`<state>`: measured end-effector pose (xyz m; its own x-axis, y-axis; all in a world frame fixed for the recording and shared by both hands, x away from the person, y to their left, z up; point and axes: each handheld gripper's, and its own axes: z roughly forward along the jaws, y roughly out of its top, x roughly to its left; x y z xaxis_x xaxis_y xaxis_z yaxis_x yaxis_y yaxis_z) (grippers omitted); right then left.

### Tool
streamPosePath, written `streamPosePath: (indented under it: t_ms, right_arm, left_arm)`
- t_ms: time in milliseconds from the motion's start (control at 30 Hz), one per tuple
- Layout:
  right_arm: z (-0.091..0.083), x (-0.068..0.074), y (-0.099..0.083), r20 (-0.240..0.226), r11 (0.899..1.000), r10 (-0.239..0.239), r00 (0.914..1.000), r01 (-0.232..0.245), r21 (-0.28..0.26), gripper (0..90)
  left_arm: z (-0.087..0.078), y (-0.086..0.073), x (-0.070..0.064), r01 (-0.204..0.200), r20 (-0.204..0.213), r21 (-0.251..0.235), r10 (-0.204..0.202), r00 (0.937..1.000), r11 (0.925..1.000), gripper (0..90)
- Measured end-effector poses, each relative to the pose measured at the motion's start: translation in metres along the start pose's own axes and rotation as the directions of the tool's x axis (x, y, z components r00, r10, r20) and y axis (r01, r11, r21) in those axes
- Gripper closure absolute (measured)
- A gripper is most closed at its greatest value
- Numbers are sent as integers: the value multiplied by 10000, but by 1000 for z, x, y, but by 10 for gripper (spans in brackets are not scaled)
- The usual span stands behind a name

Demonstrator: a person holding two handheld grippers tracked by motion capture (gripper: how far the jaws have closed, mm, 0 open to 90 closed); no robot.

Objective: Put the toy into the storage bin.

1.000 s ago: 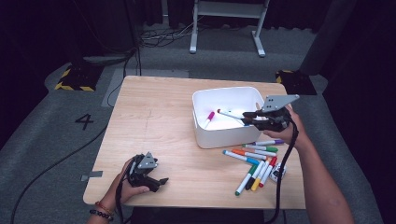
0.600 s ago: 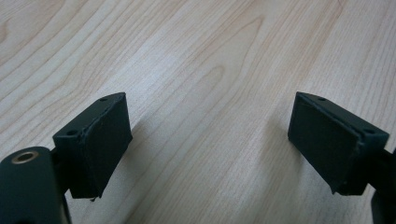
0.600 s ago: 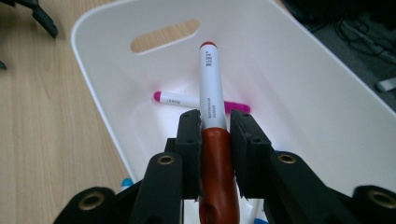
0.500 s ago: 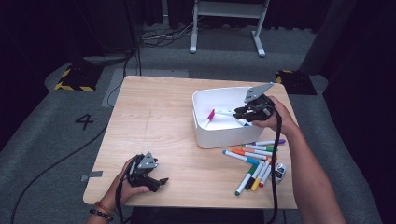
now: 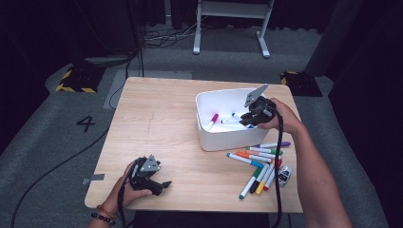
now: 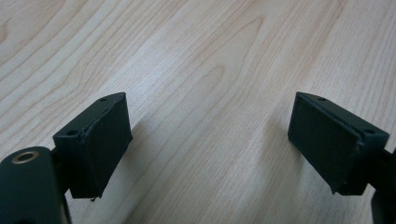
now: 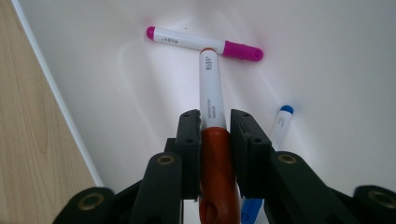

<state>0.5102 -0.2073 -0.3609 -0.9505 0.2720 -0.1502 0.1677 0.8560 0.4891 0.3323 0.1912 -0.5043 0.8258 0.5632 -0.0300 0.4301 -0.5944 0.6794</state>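
White bin (image 5: 216, 137) on desk (image 5: 157, 118) now has right tongs (image 5: 248, 118) lower inside it than half a second ago; left tongs (image 5: 164, 184) unmoved at near desk edge. Right tongs clenched on red marker (image 7: 212, 140), its tip close to pink marker (image 7: 203, 43) on bin floor; blue marker (image 7: 280, 123) beside. Left tongs released, jaws wide, nothing between. Right gripper view reveals red marker's colour; high view shows loose markers (image 5: 259, 164) on desk beside bin.
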Motion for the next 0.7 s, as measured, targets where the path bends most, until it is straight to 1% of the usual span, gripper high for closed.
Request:
streamPosePath:
  t_ms: [33, 133, 233, 300, 333, 367, 400, 433, 467, 500, 533, 567, 600, 633, 667, 700]
  right_arm:
    - [0, 1, 0, -17, 9999, -28, 10000, 28, 111, 737]
    - [2, 1, -1, -153, 9997, -65, 9999, 69, 229, 736]
    - [3, 2, -3, -140, 9978, 28, 9999, -18, 661, 735]
    - [3, 3, -5, -359, 9963, -23, 9994, 54, 857, 735]
    - [1, 4, -6, -330, 9961, 120, 9994, -91, 877, 735]
    - [1, 3, -7, -325, 9971, -51, 9995, 75, 755, 736]
    - [-1, 4, -8, -330, 9963, 139, 9994, -110, 850, 735]
    - [-2, 2, -8, -287, 9966, 72, 9996, -48, 825, 731]
    - [-2, 2, -9, -280, 9970, 118, 9995, -97, 770, 724]
    - [-4, 2, -9, -275, 9962, 226, 9994, -202, 848, 720]
    - [-4, 1, -10, -261, 9975, 98, 9996, -79, 695, 701]
    - [-4, 1, -10, -152, 9977, 140, 9998, -129, 673, 696]
    - [-4, 1, -10, -166, 9979, 102, 9998, -91, 635, 695]
    - [-4, 2, -10, -131, 9979, 137, 9998, -129, 633, 685]
    - [-6, 3, -10, -91, 9971, 287, 9995, -280, 711, 667]
    - [-6, 2, -10, 4, 9986, 94, 10000, -94, 518, 642]
  left_arm:
    - [0, 0, 0, 1, -2, 2, -1, 10000, 10000, 135]
    - [0, 0, 0, 1, 1, 0, -1, 10000, 10000, 135]
    - [0, 0, 0, 0, 1, 1, 0, 10000, 10000, 135]
    - [0, 0, 0, -2, -1, 3, 2, 10000, 10000, 135]
    - [0, 0, 0, 0, 1, 2, 0, 10000, 10000, 135]
    - [0, 0, 0, 3, -4, -10, -3, 10000, 10000, 135]
    - [0, 0, 0, 0, -6, -8, 0, 10000, 10000, 135]
    - [0, 0, 0, 2, -5, -9, -2, 10000, 10000, 135]
    - [0, 0, 0, 1, 0, 3, -1, 10000, 10000, 135]
    - [0, 0, 0, 0, -1, 1, 0, 10000, 10000, 135]
    - [0, 0, 0, -1, 1, 4, 1, 10000, 10000, 135]
    - [0, 0, 0, -5, 1, 5, 5, 10000, 10000, 135]
    - [0, 0, 0, -2, 4, 5, 2, 10000, 10000, 135]
    - [0, 0, 0, 1, 6, 5, -1, 10000, 10000, 135]
    - [0, 0, 0, -1, 6, 4, 1, 10000, 10000, 135]
    - [0, 0, 0, 2, 7, 4, -2, 10000, 10000, 135]
